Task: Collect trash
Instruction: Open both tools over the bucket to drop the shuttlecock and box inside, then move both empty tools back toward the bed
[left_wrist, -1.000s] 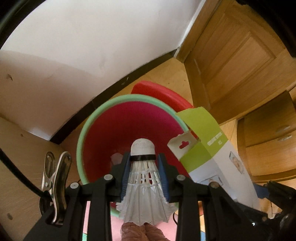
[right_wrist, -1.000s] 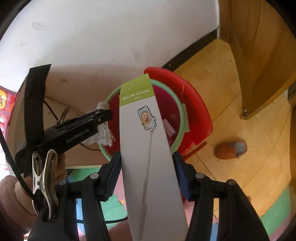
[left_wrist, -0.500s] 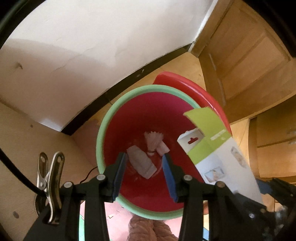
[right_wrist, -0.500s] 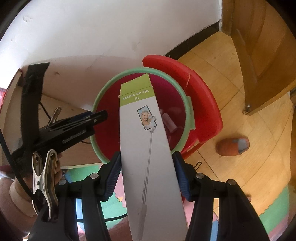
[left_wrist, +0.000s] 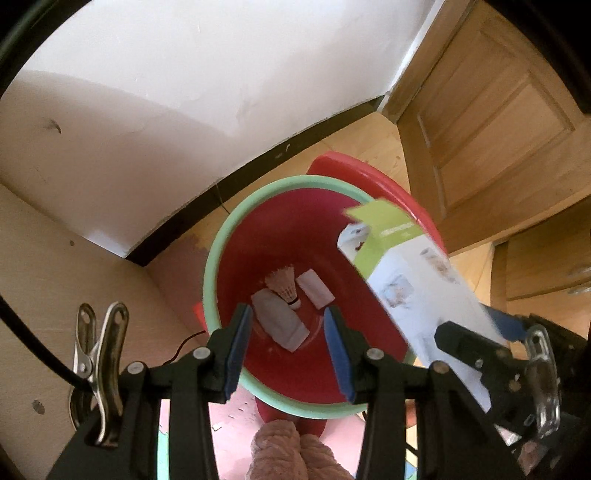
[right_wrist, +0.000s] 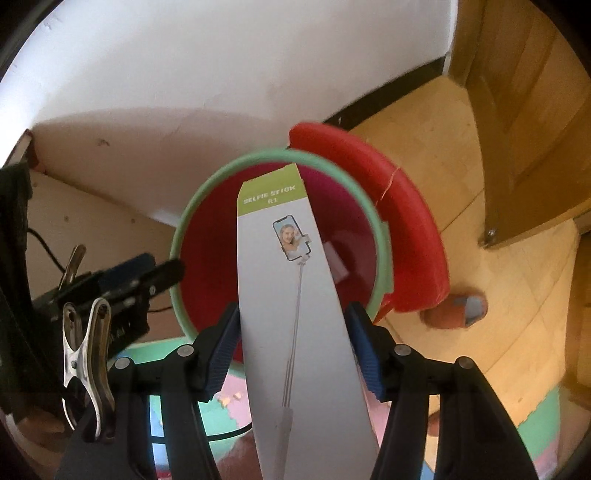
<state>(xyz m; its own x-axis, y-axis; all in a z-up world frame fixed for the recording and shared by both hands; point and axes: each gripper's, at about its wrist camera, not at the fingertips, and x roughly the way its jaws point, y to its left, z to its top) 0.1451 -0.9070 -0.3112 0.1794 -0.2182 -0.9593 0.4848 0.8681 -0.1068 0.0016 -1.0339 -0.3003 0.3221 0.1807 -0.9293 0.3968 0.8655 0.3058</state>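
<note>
My left gripper (left_wrist: 288, 314) hangs open over a red bin with a green rim (left_wrist: 221, 258), nothing between its blue pads. A white shuttlecock (left_wrist: 284, 286) lies on the bin's bottom between a crumpled white packet (left_wrist: 279, 321) and a small white piece (left_wrist: 314, 288). My right gripper (right_wrist: 293, 310) is shut on a long white and green selfie stick box (right_wrist: 291, 295), whose top end points over the bin (right_wrist: 184, 236). In the left wrist view the box (left_wrist: 413, 280) leans in over the bin's right rim. The left gripper's fingers (right_wrist: 162, 273) reach the bin's left rim.
A red lid or basin (right_wrist: 406, 229) stands right behind the bin, against the white wall. A wooden door (left_wrist: 498, 110) is at the right, a pale wooden panel (left_wrist: 55, 295) at the left. An orange slipper (right_wrist: 454, 312) lies on the wood floor; coloured foam mat (right_wrist: 535, 413) lies nearer.
The left gripper opened and let the shuttlecock go; it now lies in the bin. The right gripper has carried the box further over the bin.
</note>
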